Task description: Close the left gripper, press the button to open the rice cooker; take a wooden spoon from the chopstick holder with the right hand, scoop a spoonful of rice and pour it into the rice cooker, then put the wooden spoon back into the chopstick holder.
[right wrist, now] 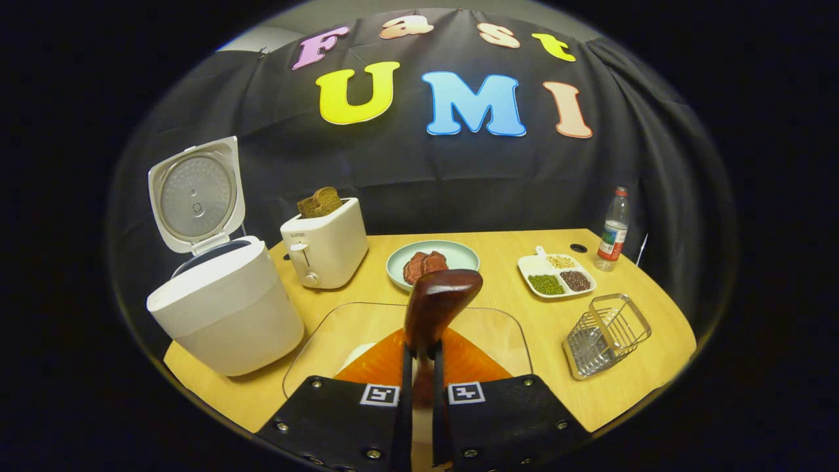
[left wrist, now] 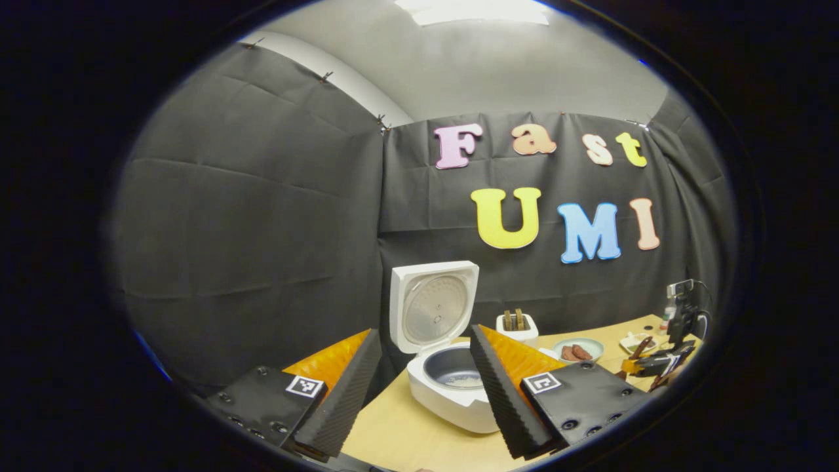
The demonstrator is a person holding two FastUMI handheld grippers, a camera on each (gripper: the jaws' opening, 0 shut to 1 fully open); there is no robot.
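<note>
Between your right gripper's (right wrist: 419,380) fingers the dark wooden spoon (right wrist: 434,308) is clamped; your left gripper (left wrist: 419,387) stands wide apart before the open white rice cooker (left wrist: 440,354).

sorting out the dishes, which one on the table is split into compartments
The white tray near the water bottle: it has separate sections of beans and grains. The round green plate beside the toaster is one open dish.

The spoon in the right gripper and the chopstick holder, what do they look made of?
The spoon looks like dark varnished wood: red-brown, with a glossy highlight. The chopstick holder looks like bare shiny metal wire, probably steel: thin silvery bars with open gaps.
</note>
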